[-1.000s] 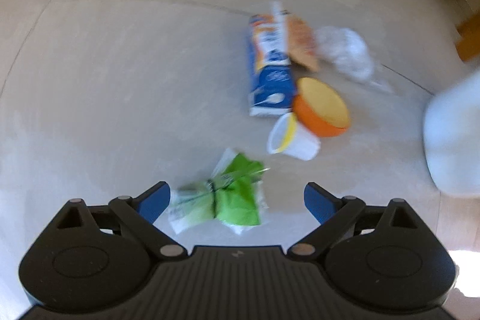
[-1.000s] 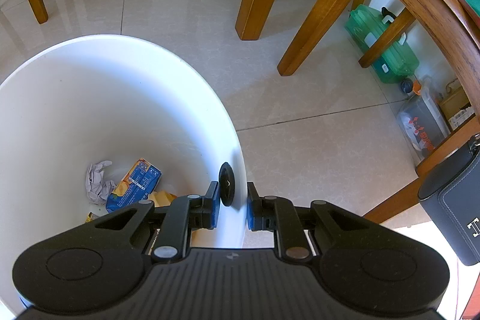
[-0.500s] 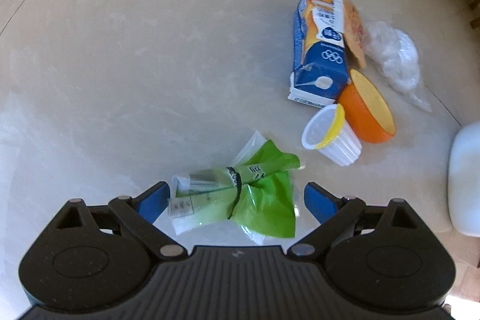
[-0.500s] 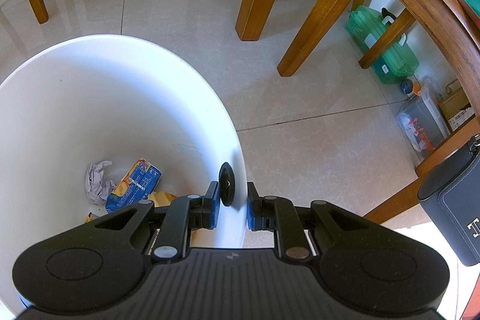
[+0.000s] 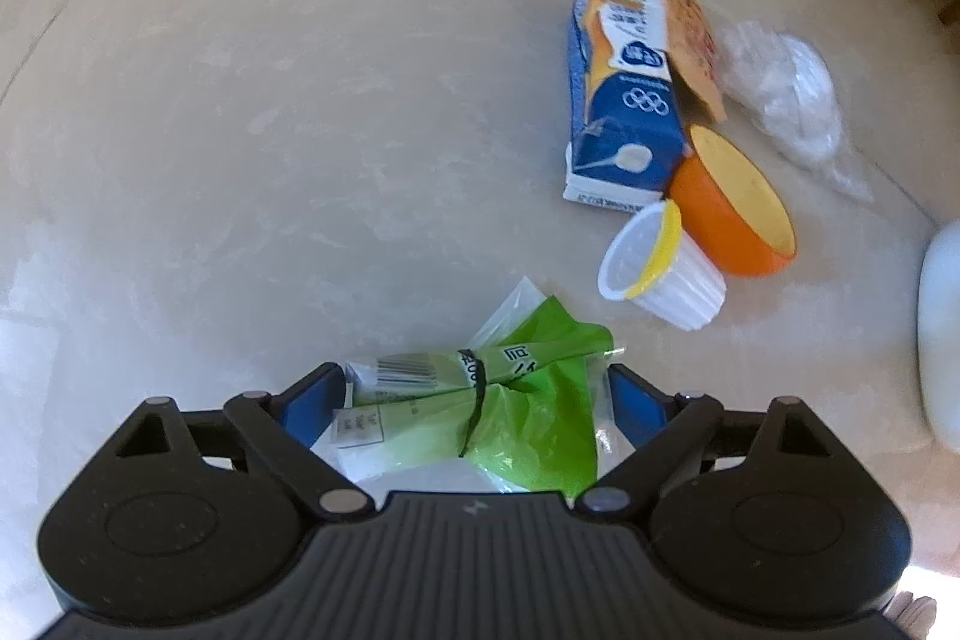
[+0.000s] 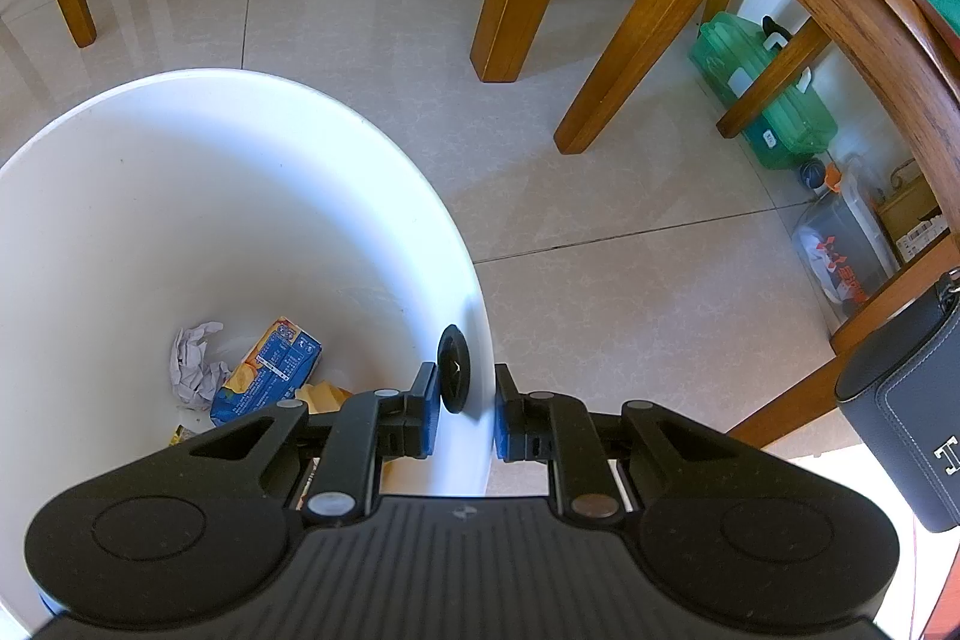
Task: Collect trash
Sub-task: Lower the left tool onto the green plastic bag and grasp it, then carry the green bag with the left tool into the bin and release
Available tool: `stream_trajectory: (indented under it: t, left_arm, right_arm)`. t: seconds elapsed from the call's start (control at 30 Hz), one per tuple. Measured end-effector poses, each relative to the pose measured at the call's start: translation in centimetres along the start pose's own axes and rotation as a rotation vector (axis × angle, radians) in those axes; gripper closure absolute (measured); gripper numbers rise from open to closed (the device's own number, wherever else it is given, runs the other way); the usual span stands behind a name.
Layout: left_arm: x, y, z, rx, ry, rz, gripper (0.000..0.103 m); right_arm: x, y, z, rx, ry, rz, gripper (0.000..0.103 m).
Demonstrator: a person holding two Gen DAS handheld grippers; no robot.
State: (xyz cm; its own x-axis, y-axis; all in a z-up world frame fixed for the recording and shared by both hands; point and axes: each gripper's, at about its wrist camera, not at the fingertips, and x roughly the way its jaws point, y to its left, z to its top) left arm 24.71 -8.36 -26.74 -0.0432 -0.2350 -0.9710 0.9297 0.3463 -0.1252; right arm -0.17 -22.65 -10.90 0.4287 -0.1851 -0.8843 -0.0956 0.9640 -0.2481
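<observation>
Left tool (image 5: pixel 474 409) pointing down at floor (image 5: pixel 270 130), jaws spread wide and just been closing a bit, green wrapper (image 5: pixel 480 400) lying between them, not pinched yet. Carton (image 5: pixel 624 112), orange bowl (image 5: pixel 732 214), cup (image 5: pixel 660 268), clear bag (image 5: pixel 780 88) clustered further off. Right tool (image 6: pixel 465 415) clamped on white bin (image 6: pixel 240 220) rim. Blue carton (image 6: pixel 270 370), crumpled paper (image 6: pixel 192 364) at bin bottom.

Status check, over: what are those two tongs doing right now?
Left tongs open, just narrowing, straddling green wrapper on floor. Right tongs shut on white bin rim. Carton, cups nearby, nothing blocking.
</observation>
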Motion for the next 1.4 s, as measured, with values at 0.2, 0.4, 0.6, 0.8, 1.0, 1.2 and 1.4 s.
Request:
stream_trajectory:
  t: [0.2, 0.4, 0.6, 0.8, 1.0, 1.2, 1.4]
  left_arm:
    - [-1.6, -0.3, 0.1, 0.054, -0.01, -0.006, 0.011]
    - [-4.1, -0.6, -0.5, 0.138, -0.008, -0.011, 0.011]
    - [-7.4, -2.9, 0.1, 0.274, -0.013, -0.052, 0.011]
    - [-12.9, -7.2, 1.7, 0.427, -0.079, -0.129, 0.011]
    - [-18.7, -13.4, 3.2, 0.586, -0.147, -0.238, 0.011]
    - [-24.1, -20.3, 4.1, 0.759, -0.193, -0.35, 0.011]
    - [-27.3, -27.5, 3.9, 0.868, -0.228, -0.481, 0.011]
  right_arm:
    - [0.2, -0.3, 0.0, -0.003, 0.002, 0.011, 0.083]
    - [0.4, -1.0, 0.1, 0.018, 0.011, 0.034, 0.084]
    - [0.6, -1.1, -0.1, 0.024, 0.013, 0.041, 0.084]
    - [0.4, -1.5, 0.0, 0.053, 0.009, 0.059, 0.085]
    - [0.5, -1.5, 0.0, 0.043, 0.001, 0.061, 0.087]
    - [0.5, -1.4, -0.2, 0.035, -0.003, 0.054, 0.087]
    - [0.3, -1.2, -0.3, 0.031, -0.006, 0.051, 0.086]
